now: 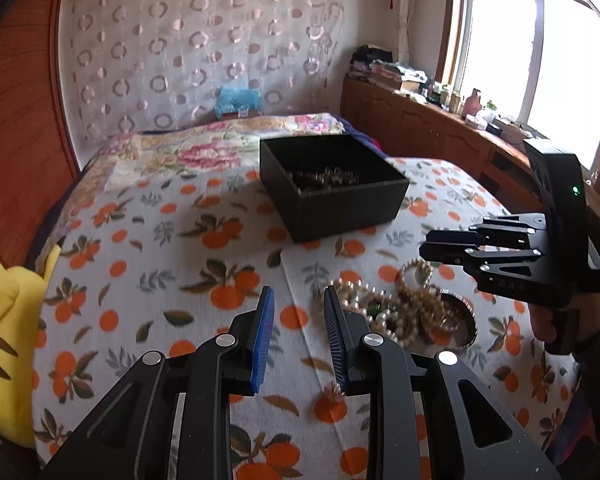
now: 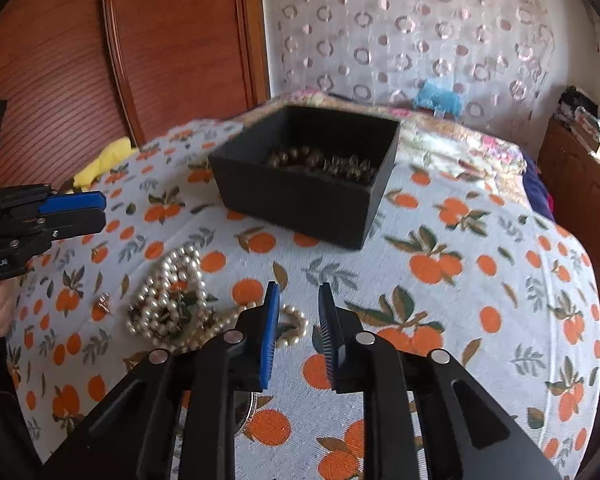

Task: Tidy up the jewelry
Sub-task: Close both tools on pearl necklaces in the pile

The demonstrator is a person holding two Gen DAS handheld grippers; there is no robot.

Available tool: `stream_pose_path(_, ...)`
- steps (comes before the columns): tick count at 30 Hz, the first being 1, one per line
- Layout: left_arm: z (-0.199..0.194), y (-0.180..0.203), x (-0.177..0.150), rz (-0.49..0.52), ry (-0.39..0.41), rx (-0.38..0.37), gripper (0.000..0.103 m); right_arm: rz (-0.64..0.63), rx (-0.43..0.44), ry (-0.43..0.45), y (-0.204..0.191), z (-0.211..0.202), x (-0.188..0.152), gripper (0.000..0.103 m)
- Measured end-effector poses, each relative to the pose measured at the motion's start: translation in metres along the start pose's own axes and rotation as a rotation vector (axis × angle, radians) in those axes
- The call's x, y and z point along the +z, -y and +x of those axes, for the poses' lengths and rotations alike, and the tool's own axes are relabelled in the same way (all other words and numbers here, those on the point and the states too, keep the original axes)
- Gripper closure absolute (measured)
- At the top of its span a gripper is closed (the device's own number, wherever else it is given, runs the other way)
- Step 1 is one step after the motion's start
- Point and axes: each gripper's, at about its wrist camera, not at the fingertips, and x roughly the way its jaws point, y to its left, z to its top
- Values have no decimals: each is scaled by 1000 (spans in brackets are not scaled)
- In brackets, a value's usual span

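The left gripper (image 1: 299, 300) is hanging with its blue pads slightly apart and nothing between them, nosing toward the jewelry pile (image 1: 396, 312) just to its right, likely lining up a pick. The right gripper (image 2: 299, 300) is hovering the same way, jaws parted and empty, with the pile lying at its near left. One tangled heap of pearl strands is waiting on the orange-print bedspread (image 2: 480, 280); a single small piece (image 2: 104, 303) is lying apart at its left. One black box (image 2: 300, 196) is sitting farther back, already holding some beads, evidently the destination.
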Motion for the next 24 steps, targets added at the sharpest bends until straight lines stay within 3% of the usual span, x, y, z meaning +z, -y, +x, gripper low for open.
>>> stream_pose_path(6,7,3,-3,-2,-25,-8,79,-31,-14,-66,-3,15,-3,83)
stream_pose_path(8,10,5,-3,0,-31,-12,79,-47,-66,-79,-3,15,-2,96)
stream_pose_path(19,46,12,14,-8,-119,-78,79,-39,-81,-62,2,14,-5,96)
stream_pose_path(24,61,14,23,10,-152,-62,80,-41,-83,-62,2,14,-5,96)
